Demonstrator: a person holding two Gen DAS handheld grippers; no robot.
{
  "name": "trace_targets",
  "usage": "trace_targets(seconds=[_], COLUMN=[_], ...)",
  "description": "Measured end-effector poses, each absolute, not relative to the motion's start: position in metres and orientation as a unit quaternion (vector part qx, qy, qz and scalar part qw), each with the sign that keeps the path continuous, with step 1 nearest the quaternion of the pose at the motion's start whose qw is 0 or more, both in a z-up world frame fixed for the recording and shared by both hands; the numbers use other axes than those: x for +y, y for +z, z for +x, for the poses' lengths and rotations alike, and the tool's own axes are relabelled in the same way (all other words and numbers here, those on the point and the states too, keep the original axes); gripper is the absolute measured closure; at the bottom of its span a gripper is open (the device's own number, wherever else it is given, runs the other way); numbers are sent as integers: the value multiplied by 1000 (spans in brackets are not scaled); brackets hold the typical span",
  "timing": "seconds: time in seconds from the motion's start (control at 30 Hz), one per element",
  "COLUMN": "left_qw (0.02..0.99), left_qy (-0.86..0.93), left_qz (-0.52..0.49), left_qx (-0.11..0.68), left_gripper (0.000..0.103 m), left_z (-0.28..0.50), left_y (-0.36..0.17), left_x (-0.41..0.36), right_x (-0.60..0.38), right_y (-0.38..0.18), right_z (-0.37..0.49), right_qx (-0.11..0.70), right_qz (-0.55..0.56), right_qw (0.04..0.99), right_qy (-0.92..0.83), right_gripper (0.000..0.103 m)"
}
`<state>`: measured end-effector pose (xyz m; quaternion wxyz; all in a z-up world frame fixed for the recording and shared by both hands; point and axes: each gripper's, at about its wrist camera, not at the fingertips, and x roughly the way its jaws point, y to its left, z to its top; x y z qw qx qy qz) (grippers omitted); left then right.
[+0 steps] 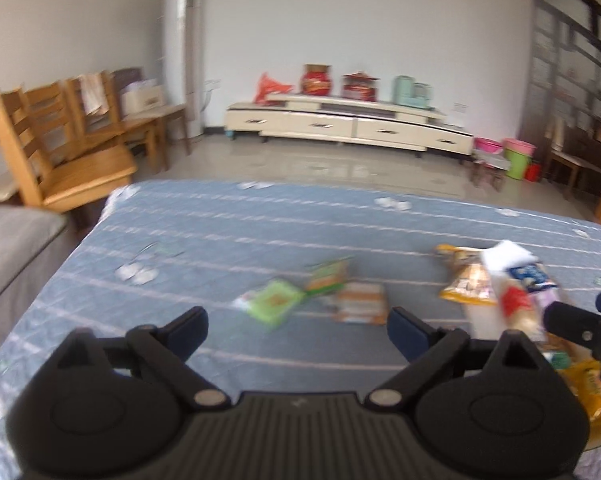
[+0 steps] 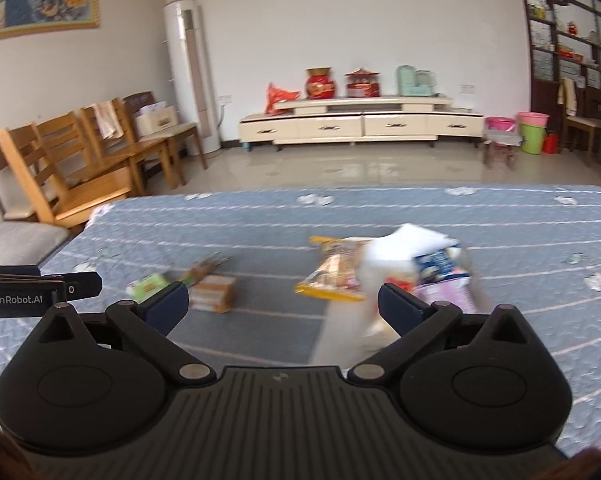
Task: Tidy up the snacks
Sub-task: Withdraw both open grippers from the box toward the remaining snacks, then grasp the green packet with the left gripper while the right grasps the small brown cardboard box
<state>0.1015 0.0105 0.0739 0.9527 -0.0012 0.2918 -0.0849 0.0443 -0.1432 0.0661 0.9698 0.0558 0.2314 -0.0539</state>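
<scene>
Snacks on blue quilted desk [image 2: 500, 216]: two green packets [image 1: 274, 300] centre, one orange box [image 1: 360, 303], blurred pile [image 2: 400, 272] right; left hand-held gripper [image 1: 298, 326] and right hand-held gripper [image 2: 282, 300] both wide, empty.

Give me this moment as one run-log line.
left gripper: open, empty | right gripper: open, empty | green packet, orange box, snack pile: loose on blue cloth | frames blurred

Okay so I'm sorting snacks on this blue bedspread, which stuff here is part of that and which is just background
Part of the job:
green packet
orange box
yellow bag
white plastic bag pile

Background:
wooden chairs
TV cabinet
red jar
standing air conditioner
green bucket
</scene>
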Motion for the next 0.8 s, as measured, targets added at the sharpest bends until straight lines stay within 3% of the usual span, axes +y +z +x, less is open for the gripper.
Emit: trace_targets(seconds=[0.27,0.7,0.77,0.8], left_qw=[947,921,921,920], left_qy=[-74,-137,-138,-140], left_qz=[7,92,90,92], left_qx=[312,354,353,353], left_gripper=[3,2,4,12], left_z=[150,242,249,251], left_y=[39,-33,-36,-38], left_x=[41,11,7,5], right_x=[-113,-123,-125,-125], right_y=[57,33,31,29], right_z=[66,99,105,109], right_qx=[253,285,289,290], right_qz=[41,48,51,52], right_qw=[966,957,956,955], right_qy=[-27,-27,-27,-26], right_gripper=[0,0,0,0])
